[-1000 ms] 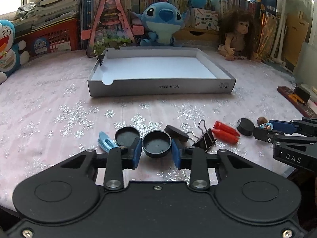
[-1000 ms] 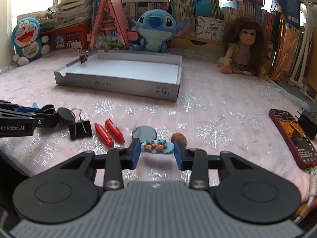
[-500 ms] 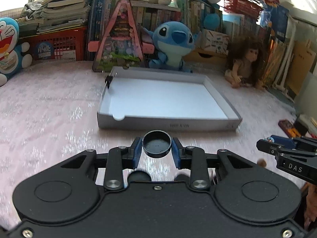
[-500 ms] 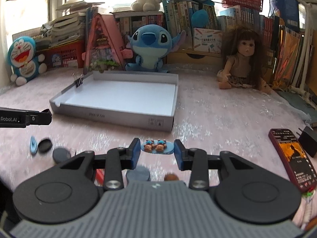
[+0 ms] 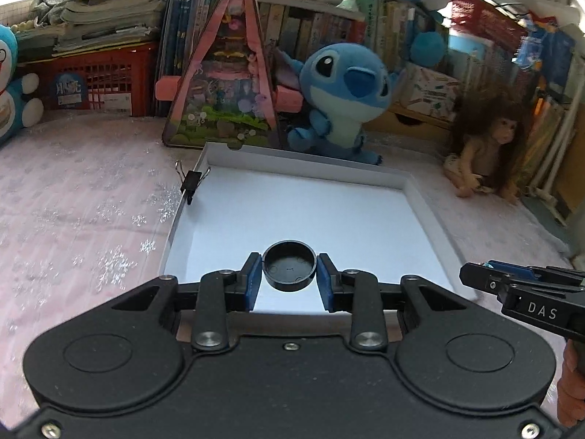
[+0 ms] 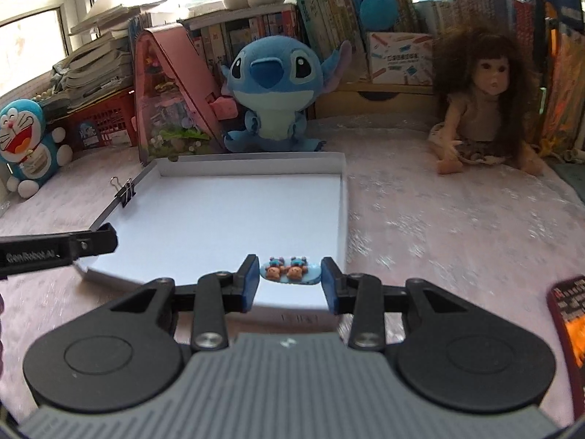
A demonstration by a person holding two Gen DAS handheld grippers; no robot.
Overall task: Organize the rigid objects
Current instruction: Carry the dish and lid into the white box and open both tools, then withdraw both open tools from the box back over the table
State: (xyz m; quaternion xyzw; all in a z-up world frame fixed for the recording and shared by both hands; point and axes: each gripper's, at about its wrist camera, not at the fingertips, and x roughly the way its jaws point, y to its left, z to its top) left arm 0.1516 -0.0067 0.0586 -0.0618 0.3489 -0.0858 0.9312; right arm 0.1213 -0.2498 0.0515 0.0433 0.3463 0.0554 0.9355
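**Two small pieces held over the tray: the risks at release**

A black round cap (image 5: 289,265) is clamped between the narrow-set jaws of the left gripper (image 5: 289,278), above the near part of the white tray (image 5: 420,197). A small blue clip with two bear figures (image 6: 290,270) is pinched end to end by the jaws of the right gripper (image 6: 290,281), over the tray's near right corner.

If the cap is released from height, it could be bounced or rolled on edge across the smooth floor and carried over the low wall. The clip is gripped only at its tips, so it could be twisted out early and dropped onto the pink worktop (image 6: 438,219) beside the right wall. The two grippers are near each other, so contact between them is possible. The binder clip (image 5: 192,182) on the left rim could be knocked.
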